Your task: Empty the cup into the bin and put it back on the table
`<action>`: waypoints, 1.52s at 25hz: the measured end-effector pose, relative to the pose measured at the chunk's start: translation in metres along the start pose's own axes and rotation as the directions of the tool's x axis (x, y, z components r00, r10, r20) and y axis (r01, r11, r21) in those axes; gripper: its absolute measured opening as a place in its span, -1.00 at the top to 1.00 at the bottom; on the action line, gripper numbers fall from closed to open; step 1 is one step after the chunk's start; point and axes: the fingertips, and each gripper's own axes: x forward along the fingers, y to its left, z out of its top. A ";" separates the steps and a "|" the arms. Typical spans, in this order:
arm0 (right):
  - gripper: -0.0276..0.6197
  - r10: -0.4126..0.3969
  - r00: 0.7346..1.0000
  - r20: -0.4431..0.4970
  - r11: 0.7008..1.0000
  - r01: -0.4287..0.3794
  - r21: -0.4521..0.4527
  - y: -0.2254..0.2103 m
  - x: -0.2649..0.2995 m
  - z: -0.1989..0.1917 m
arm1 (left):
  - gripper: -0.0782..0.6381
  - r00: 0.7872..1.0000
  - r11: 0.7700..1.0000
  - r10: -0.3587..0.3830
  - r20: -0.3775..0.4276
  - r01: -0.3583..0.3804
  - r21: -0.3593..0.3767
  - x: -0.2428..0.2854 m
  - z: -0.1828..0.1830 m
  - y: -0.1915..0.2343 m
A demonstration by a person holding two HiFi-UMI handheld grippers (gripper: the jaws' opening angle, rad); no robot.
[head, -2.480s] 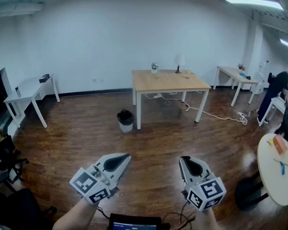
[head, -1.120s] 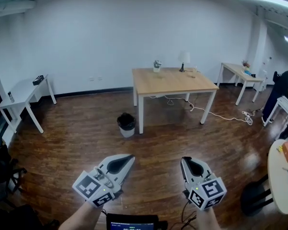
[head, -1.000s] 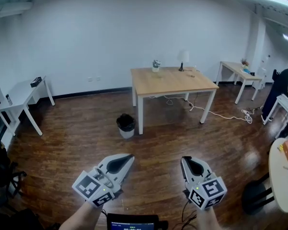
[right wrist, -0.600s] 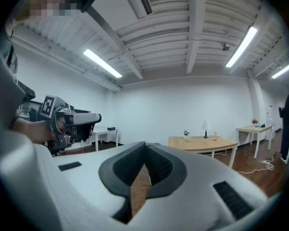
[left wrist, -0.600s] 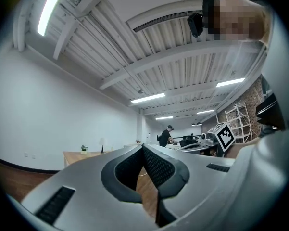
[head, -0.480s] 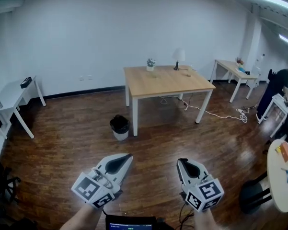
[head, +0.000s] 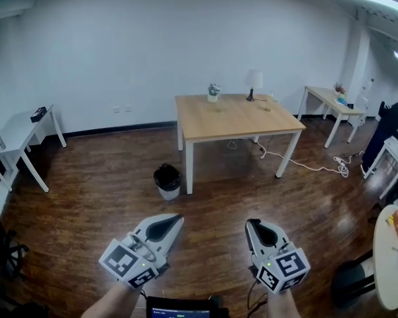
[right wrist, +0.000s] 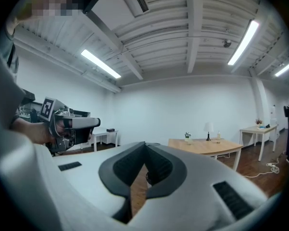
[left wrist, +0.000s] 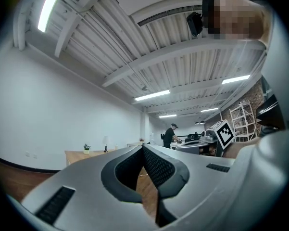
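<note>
Ahead — worktop: stood mid-room, well apart from both grippers.
Cup: looked like the small pale speck on the worktop beside the lamp — too small to be sure.
Bin: sat on the floor by the worktop's near left leg.
Left gripper: jaws were together, nothing between.
Right gripper: jaws were together, empty.

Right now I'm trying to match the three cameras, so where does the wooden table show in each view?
Head view: wooden table, above centre, in the middle of the room.
Left gripper view: wooden table, low left, small and far off.
Right gripper view: wooden table, right of centre.
Shared landmark: the white lamp on its far edge.
</note>
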 end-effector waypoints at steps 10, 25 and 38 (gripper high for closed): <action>0.91 0.044 0.999 0.013 0.999 -0.044 -0.012 -0.068 0.033 0.008 | 0.81 0.999 0.999 0.035 0.007 -0.035 0.005 0.074 -0.011 0.019; 0.91 0.092 0.995 0.046 0.996 -0.093 0.004 -0.149 0.076 0.017 | 0.81 0.996 0.996 0.090 -0.022 -0.089 0.017 0.161 -0.036 0.045; 0.91 0.047 0.998 0.040 0.999 -0.048 0.005 -0.199 0.158 0.024 | 0.81 0.997 0.997 0.081 -0.001 -0.081 -0.003 0.220 -0.044 0.132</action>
